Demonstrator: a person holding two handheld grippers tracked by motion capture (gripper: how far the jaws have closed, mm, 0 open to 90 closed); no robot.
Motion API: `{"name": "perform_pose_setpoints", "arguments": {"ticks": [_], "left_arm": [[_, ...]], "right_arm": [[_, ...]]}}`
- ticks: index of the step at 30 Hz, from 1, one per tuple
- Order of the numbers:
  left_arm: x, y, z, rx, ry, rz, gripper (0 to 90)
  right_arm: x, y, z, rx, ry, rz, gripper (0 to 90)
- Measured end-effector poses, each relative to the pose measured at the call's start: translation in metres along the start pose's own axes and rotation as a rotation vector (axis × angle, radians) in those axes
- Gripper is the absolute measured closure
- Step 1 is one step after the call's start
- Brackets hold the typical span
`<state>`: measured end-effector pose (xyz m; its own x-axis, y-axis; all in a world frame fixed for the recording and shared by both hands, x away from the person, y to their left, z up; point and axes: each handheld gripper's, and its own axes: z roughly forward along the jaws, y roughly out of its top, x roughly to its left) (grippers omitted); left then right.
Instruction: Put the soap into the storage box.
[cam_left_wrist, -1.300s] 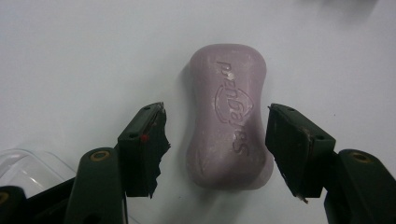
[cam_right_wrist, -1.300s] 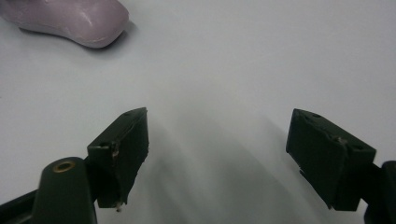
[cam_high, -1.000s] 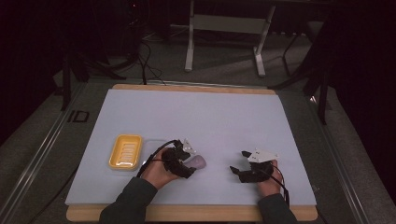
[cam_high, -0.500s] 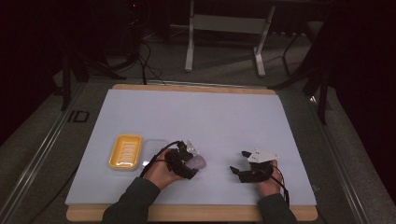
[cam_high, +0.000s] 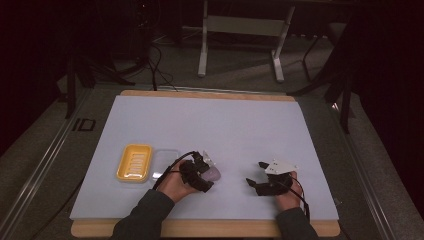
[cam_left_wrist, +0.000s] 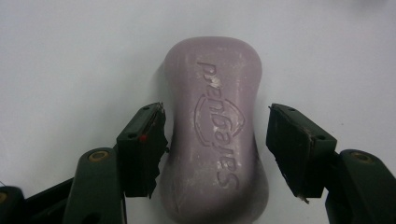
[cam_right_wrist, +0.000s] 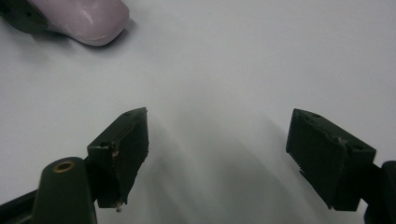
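The lilac soap bar (cam_left_wrist: 212, 135) lies on the white mat at lower centre, between the left gripper (cam_left_wrist: 215, 149)'s released jaws, not yet clamped; the yellow dish (cam_high: 134, 162) waits empty; the right gripper (cam_right_wrist: 217, 154) gapes idle

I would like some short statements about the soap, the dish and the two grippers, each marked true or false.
1. The purple soap lies between the jaws of the left gripper. True.
2. The soap is inside the yellow dish. False: it lies on the white table cover, to the right of the dish.
3. The right gripper holds a sponge. False: its jaws are open with nothing between them.
4. The soap has raised letters on top. True.
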<state>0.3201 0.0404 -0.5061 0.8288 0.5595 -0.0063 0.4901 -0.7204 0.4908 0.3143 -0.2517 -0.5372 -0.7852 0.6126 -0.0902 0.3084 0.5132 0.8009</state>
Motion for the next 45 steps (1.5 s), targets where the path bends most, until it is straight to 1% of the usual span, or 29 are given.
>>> {"name": "perform_pose_setpoints", "arguments": {"ticks": [6,9,13,16,17,20,22,23,27,29,32,35,36,37,40,42,45], "left_arm": [[0.0,0.0,0.003,0.022,0.0,-0.001,39.9],[0.0,0.001,0.004,0.025,0.004,0.001,43.7],[0.002,0.001,0.003,0.04,-0.002,0.004,45.2],[0.001,0.002,0.004,0.041,-0.002,0.004,45.4],[0.001,0.003,0.004,0.055,0.0,0.017,45.4],[0.001,0.005,0.004,0.07,0.0,0.03,45.4],[0.001,0.005,0.004,0.07,0.0,0.03,45.4],[0.001,0.006,0.004,0.079,0.001,0.043,45.6],[0.002,0.007,0.004,0.09,-0.008,0.042,45.8],[0.004,0.009,0.004,0.115,-0.016,0.058,45.8],[0.005,0.011,0.003,0.149,-0.014,0.083,45.9],[0.006,0.012,0.003,0.174,-0.015,0.098,46.0],[0.006,0.012,0.003,0.174,-0.015,0.098,46.1],[0.006,0.012,0.002,0.192,-0.015,0.107,46.1],[0.005,0.012,0.001,0.223,-0.015,0.126,46.3],[0.006,0.012,0.001,0.24,-0.021,0.129,46.3],[0.009,0.012,0.001,0.259,-0.04,0.118,46.1]], "right_arm": [[0.0,0.0,0.0,0.001,0.0,-0.001,20.5],[0.0,0.0,0.0,0.001,-0.001,-0.002,20.5],[0.0,0.0,0.0,0.0,0.0,-0.002,20.5],[0.0,0.0,0.0,0.001,-0.001,-0.003,20.6],[0.0,0.0,0.0,0.001,-0.001,-0.002,20.5],[0.0,0.0,0.0,0.002,-0.001,-0.005,20.6],[0.0,0.0,0.0,0.001,-0.001,-0.004,20.6],[0.0,0.0,0.0,0.001,0.0,-0.003,20.5],[0.0,0.0,0.0,0.002,-0.001,-0.006,20.6],[0.0,0.0,0.0,0.002,0.0,-0.006,20.6],[0.0,0.0,0.0,0.003,0.0,-0.006,20.6],[0.0,0.0,0.0,0.004,0.0,-0.007,20.7],[0.0,0.0,0.0,0.004,0.001,-0.008,20.7],[0.0,0.0,0.0,0.004,0.001,-0.008,20.7],[0.0,0.0,0.0,0.004,0.001,-0.009,20.8],[0.0,0.0,0.0,0.005,0.001,-0.01,20.8],[0.0,0.0,0.0,0.007,0.0,-0.011,20.8]]}}
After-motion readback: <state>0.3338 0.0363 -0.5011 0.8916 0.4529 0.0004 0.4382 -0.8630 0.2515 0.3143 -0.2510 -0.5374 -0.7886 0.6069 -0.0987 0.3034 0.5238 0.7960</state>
